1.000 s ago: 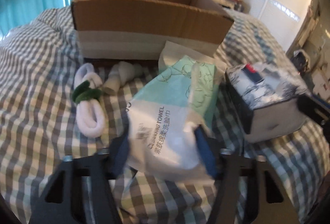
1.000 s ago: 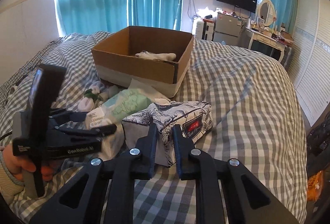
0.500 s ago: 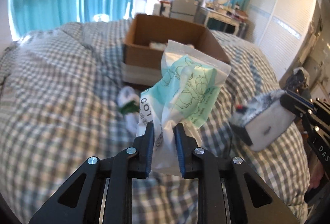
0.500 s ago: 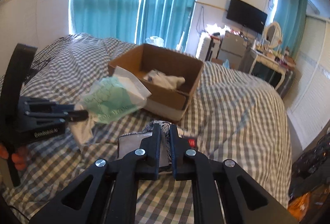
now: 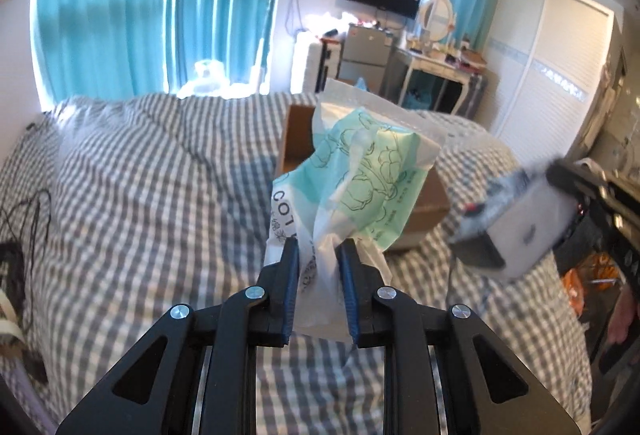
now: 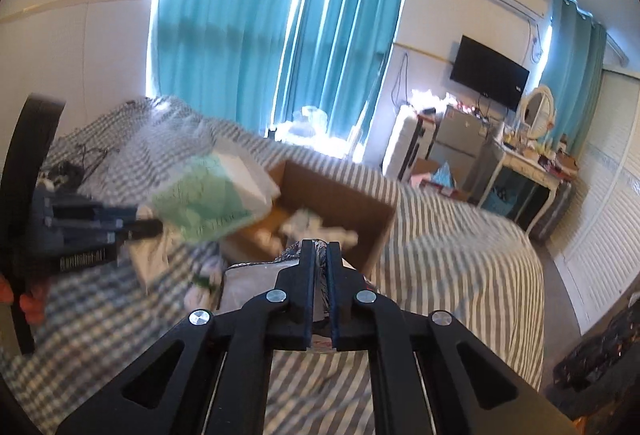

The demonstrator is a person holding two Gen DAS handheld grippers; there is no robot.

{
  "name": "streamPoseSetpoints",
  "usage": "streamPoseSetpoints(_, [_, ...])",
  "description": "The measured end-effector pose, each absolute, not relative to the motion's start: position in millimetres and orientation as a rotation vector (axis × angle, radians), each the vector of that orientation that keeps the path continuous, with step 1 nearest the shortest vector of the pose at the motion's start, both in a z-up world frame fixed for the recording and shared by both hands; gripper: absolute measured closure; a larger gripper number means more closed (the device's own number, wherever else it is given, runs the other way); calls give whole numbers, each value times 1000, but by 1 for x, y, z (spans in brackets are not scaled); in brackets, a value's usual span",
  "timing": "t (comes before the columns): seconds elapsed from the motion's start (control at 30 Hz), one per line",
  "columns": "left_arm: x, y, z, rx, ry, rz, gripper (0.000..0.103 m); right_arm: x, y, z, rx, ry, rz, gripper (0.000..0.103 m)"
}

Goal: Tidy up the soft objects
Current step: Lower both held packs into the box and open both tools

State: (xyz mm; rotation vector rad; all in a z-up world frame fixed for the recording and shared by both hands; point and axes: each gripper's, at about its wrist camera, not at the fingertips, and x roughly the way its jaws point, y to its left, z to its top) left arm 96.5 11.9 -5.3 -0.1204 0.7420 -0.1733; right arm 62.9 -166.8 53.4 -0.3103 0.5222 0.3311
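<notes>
My left gripper (image 5: 319, 251) is shut on a green-and-white cotton towel pack (image 5: 356, 179) and holds it in the air above the bed; the pack also shows in the right wrist view (image 6: 208, 203). My right gripper (image 6: 321, 247) is shut on a patterned tissue pack (image 6: 256, 287), lifted off the bed; it appears blurred in the left wrist view (image 5: 516, 219). An open cardboard box (image 6: 360, 211) with white cloth inside sits on the checked bed beyond both grippers; it is partly hidden behind the towel pack in the left wrist view (image 5: 296, 131).
A white sock bundle with green band (image 6: 204, 283) lies on the bed before the box. Black cables (image 5: 24, 219) lie at the bed's left. A dresser (image 6: 532, 171), fridge and wardrobe stand beyond the bed on the right.
Both grippers have risen higher off the bed with their packs. The towel pack now hangs in front of the box; the tissue pack has lifted further and moved toward the box.
</notes>
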Motion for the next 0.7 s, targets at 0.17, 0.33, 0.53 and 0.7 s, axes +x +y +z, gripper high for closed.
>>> streamPoseSetpoints(0.17, [129,5,12,-114,731,-161,83,121,-149,84,-318,475,333,99])
streamPoseSetpoints(0.33, [174,2,12,-117,749,-144,83,183,-132,91,-305,451,334,99])
streamPoseSetpoints(0.53, [215,12,-9,-154,785,-118,83,241,-125,56,-245,465,380,99])
streamPoseSetpoints(0.7, [230,9,-29,-148,824,-112,83,275,-130,15,-196,533,400,99])
